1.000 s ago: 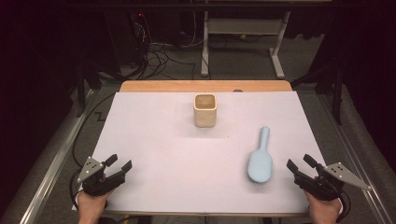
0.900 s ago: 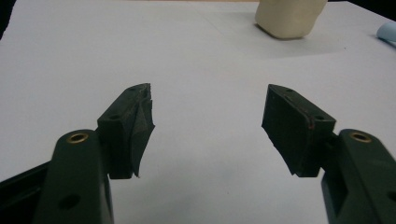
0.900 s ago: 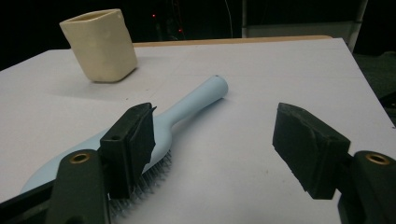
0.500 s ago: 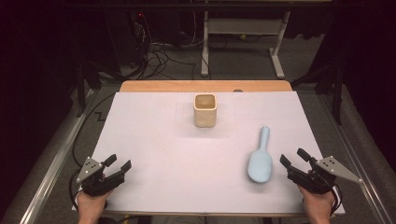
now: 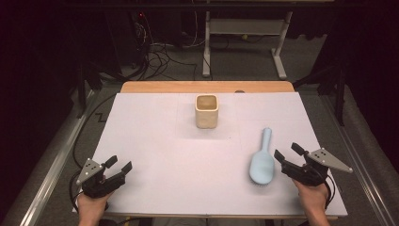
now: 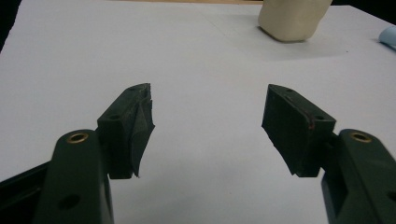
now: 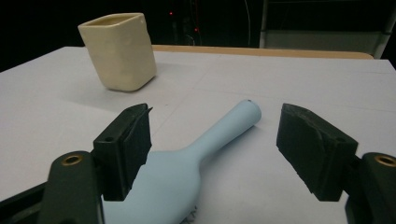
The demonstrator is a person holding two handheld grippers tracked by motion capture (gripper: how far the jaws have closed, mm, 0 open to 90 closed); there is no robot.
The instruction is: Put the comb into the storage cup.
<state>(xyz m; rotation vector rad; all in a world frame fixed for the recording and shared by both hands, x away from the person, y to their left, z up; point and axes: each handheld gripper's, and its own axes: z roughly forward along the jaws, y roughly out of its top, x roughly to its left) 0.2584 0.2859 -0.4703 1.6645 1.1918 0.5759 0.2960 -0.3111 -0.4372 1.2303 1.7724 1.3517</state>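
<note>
A light blue hairbrush (image 5: 262,161) lies bristles down on the white table cover, handle pointing away. My right gripper (image 5: 287,154) is open just to its right, jaws aimed at the brush head. In the right gripper view the hairbrush (image 7: 187,172) lies between the parted jaws of the right gripper (image 7: 215,140), untouched by the pads. A cream square cup (image 5: 207,111) stands upright at the middle back; it appears as the cup (image 7: 119,50) ahead on the left. My left gripper (image 5: 119,166) rests open at the near left corner, with nothing between the jaws of the left gripper (image 6: 208,121).
The white cover (image 5: 155,141) spans the table, with a wooden strip (image 5: 207,86) along the far edge. Beyond the table are cables and a metal stand (image 5: 244,28) on the dark floor. The cup's base (image 6: 292,18) and a bit of brush (image 6: 388,36) show far ahead of the left jaws.
My right gripper has slid left toward the brush head, from the table's right edge to right beside the brush. The left gripper, brush and cup have not moved.
</note>
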